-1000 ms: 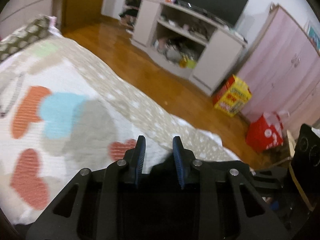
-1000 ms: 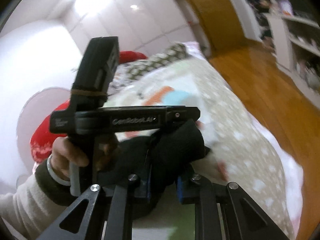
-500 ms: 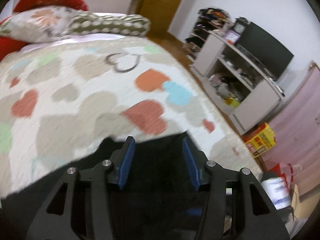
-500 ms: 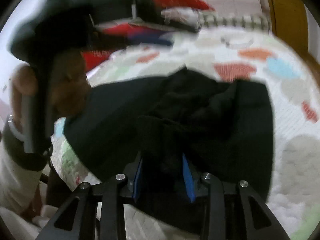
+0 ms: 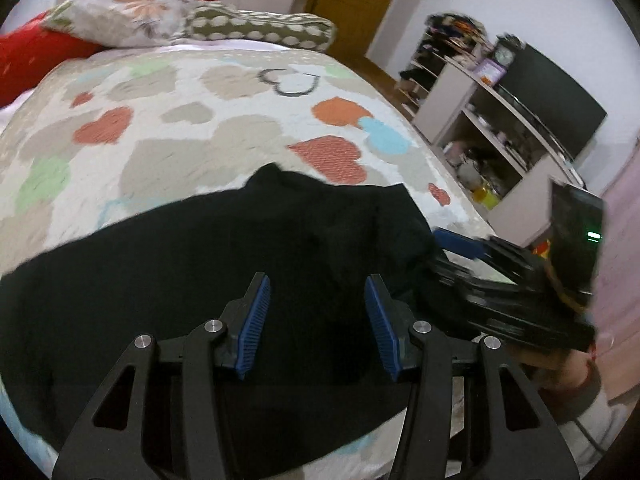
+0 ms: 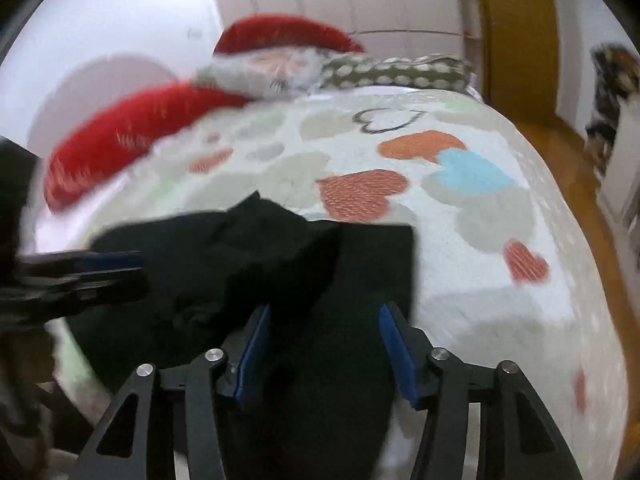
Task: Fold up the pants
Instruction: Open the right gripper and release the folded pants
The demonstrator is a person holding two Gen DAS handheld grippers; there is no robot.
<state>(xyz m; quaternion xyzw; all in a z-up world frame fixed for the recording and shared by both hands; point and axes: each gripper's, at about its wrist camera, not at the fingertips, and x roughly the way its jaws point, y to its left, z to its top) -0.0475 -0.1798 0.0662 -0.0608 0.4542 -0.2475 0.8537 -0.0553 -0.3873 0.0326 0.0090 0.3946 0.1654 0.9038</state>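
I see one pair of black pants (image 5: pixel 192 280) lying bunched on the heart-print bed (image 5: pixel 200 128). My two grippers hover above it: the left hand-held gripper (image 5: pixel 316 308) spread wide, gripping nothing, and the right hand-held gripper (image 6: pixel 324 336) likewise wide. Two patterned pillows (image 5: pixel 192 24) and one red cushion (image 6: pixel 132 128) lie at the bed's head.

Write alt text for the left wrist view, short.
Black pants lie spread on a heart-patterned bedspread, with the open left gripper over them, its blue pads apart and holding nothing. The right gripper reaches in at the pants' right edge; pillows lie at the bed's head.
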